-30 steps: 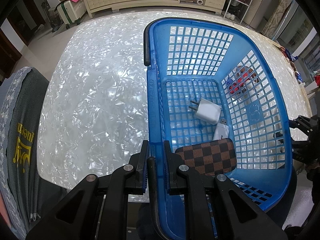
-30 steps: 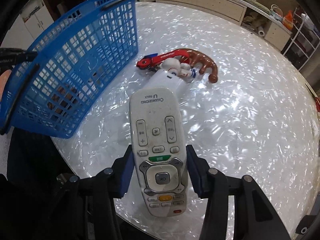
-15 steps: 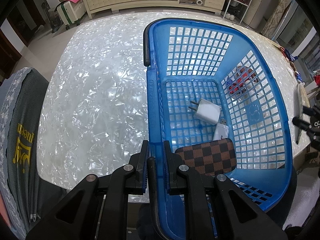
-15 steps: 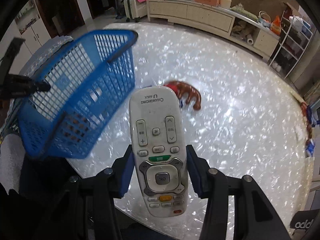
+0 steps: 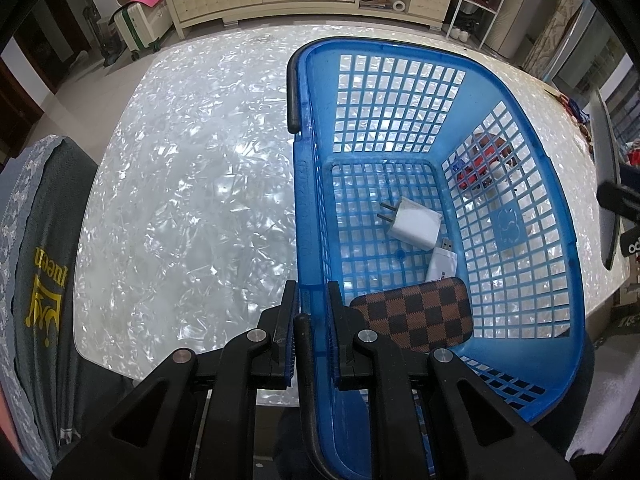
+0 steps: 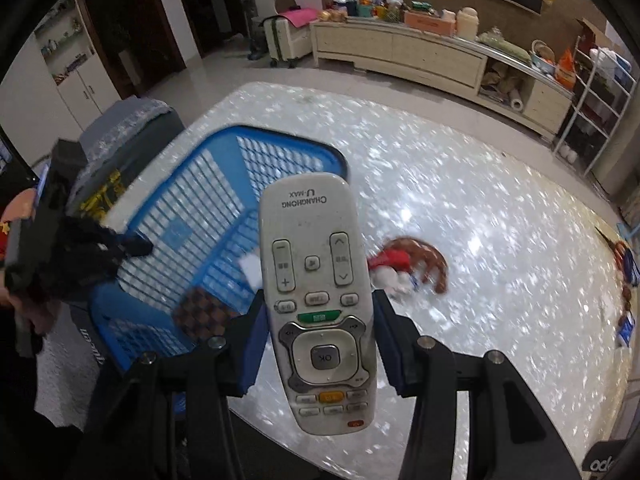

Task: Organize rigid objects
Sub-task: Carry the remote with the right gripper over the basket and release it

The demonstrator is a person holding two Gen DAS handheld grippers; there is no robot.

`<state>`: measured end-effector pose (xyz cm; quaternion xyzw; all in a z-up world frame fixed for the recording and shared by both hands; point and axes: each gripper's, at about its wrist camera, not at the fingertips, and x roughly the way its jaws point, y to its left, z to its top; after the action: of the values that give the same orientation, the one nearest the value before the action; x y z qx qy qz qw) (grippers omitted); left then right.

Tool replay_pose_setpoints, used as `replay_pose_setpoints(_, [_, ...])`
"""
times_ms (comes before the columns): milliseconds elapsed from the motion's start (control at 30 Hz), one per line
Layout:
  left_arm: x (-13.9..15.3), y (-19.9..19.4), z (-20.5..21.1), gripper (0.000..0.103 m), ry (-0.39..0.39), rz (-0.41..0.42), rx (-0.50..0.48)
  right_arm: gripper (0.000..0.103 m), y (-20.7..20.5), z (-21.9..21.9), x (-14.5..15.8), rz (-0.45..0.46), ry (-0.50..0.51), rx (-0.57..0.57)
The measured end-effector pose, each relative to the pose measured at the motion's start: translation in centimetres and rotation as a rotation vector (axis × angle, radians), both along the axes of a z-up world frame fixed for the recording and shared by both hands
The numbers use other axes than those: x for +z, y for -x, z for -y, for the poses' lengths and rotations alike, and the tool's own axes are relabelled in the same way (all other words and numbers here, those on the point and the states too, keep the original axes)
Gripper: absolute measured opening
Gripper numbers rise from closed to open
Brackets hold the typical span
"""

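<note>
A white remote (image 6: 318, 300) sits clamped across its width in the right gripper (image 6: 320, 344), jaws partly open and pressed to its sides; its long axis runs along the fingers, the branded end pointing away from the camera, buttons up, held in the air above the pearly table (image 6: 500, 240). The left gripper (image 5: 311, 320) has its jaws nearly closed on the near rim of a blue basket (image 5: 560, 240); inside lie a white charger (image 5: 416, 222), a white USB stick (image 5: 440, 264) and a checkered case (image 5: 416, 314).
</note>
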<state>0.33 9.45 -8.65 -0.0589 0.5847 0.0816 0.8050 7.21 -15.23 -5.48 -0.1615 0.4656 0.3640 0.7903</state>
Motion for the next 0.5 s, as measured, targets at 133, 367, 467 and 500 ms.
replay_pose_setpoints(133, [0.0, 0.0, 0.0, 0.014, -0.002, -0.001, -0.001, 0.047, 0.1, -2.7, 0.7, 0.011, 0.005, 0.038])
replay_pose_setpoints(367, [0.0, 0.0, 0.0, 0.014, -0.004, 0.0, 0.001, 0.047, 0.4, -6.6, 1.3, 0.02, 0.024, 0.101])
replay_pose_setpoints(467, [0.0, 0.1, -0.1, 0.014, -0.005, 0.001, -0.001, 0.047, 0.4, -7.8, 0.7, 0.014, 0.045, 0.114])
replay_pose_setpoints(500, [0.0, 0.1, -0.1, 0.014, -0.002, 0.001, -0.001, 0.047, 0.5, -8.3, 0.5, 0.008, 0.05, 0.119])
